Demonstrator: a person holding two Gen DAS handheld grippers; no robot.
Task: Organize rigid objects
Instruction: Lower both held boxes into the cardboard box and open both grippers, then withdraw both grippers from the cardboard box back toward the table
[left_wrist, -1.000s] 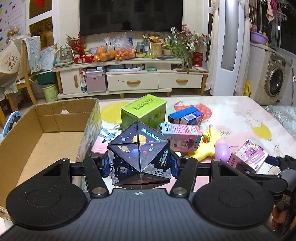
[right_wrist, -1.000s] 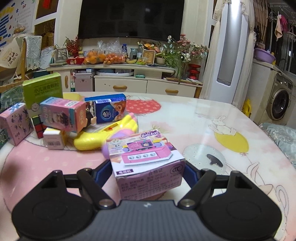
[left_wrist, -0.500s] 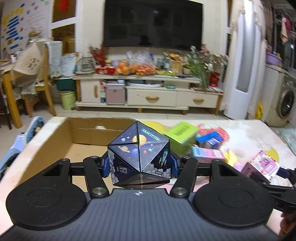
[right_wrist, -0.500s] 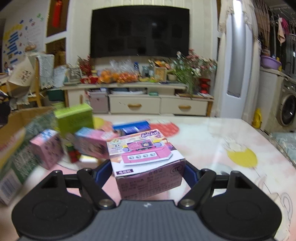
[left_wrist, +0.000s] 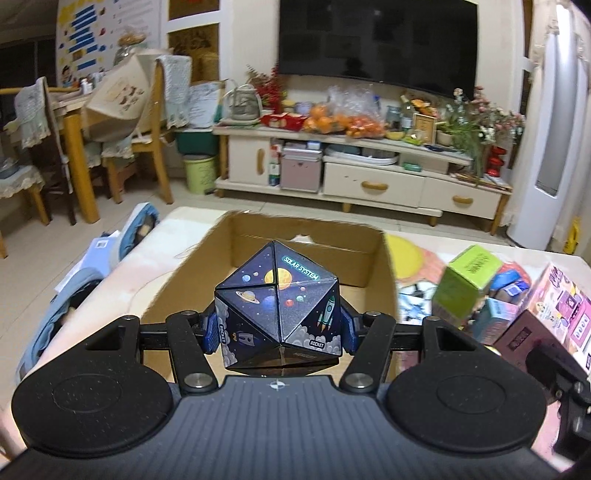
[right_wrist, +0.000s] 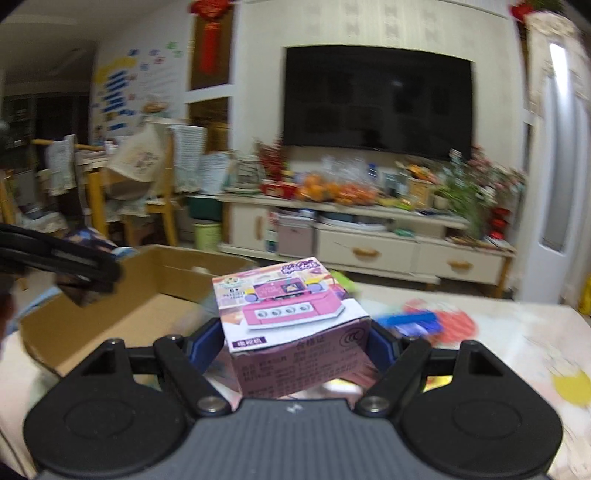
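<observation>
My left gripper (left_wrist: 277, 328) is shut on a dark solar-system puzzle cube (left_wrist: 277, 302), held in the air over the near end of an open cardboard box (left_wrist: 376, 266). In the right wrist view my right gripper (right_wrist: 295, 341) is shut on a pink toy carton (right_wrist: 291, 317), lifted above the table. The cardboard box (right_wrist: 162, 284) lies to its left there, and the left gripper (right_wrist: 62, 266) with its cube reaches in from the left edge. The pink carton (left_wrist: 554, 314) and the right gripper's body also show at the right edge of the left wrist view.
On the table right of the box lie a green carton (left_wrist: 469, 280), blue and pink cartons (left_wrist: 506, 295) and a blurred blue box (right_wrist: 410, 319). Beyond the table stand a TV cabinet (left_wrist: 369, 177), wooden chairs (left_wrist: 144, 147) and a blue bag (left_wrist: 70, 306) at left.
Both grippers have swung left toward the cardboard box, each still holding its object. The right gripper has lifted its carton off the table. The box now lies straight ahead of the left gripper.
</observation>
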